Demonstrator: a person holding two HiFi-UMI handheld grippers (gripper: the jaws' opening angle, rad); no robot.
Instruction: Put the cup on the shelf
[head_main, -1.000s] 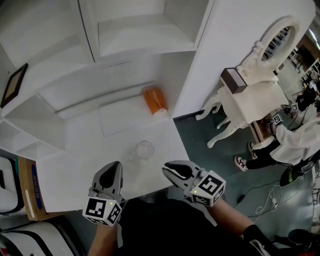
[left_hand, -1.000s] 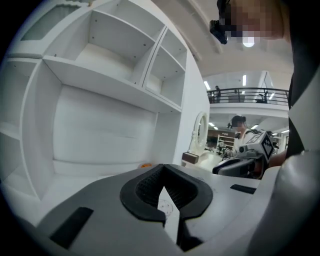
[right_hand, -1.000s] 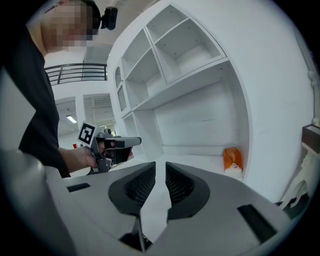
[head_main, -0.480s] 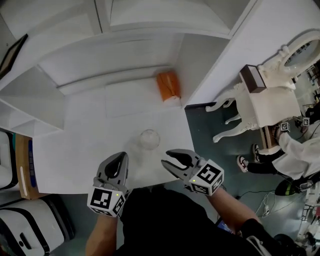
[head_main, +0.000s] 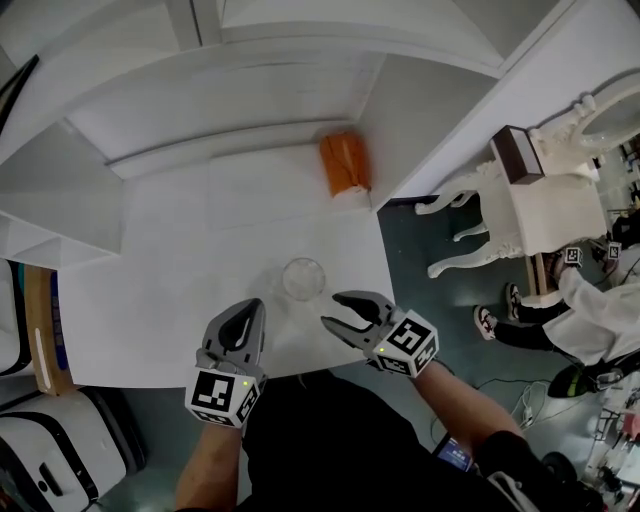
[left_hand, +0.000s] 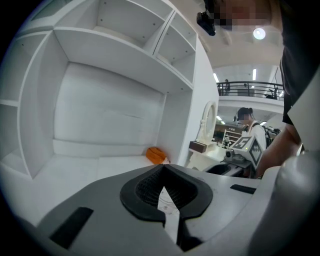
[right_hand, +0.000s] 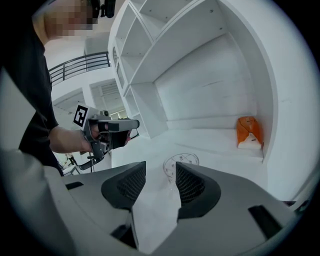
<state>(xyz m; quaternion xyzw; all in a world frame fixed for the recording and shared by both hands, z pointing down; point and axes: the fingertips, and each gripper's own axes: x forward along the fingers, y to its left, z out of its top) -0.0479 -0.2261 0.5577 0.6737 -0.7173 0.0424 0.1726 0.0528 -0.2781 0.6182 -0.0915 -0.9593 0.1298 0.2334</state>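
1. One clear glass cup stood upright on the white tabletop, near the front edge and toward the right front corner. Neither gripper touched it.
2. One orange packet lay in the back right corner, against the shelf unit's side wall and well apart from the cup.
3. There were two grippers, one in each of the person's hands, and both hung over the tabletop's front edge.
4. The left gripper had its jaws pressed together with nothing between them. It pointed toward the back wall, tipped slightly down, near the cup's left side.
5. The right gripper had its jaws apart; they had just been opening, and the gap was empty. It angled inward, nose a little down, with the cup just beyond its fingertips.
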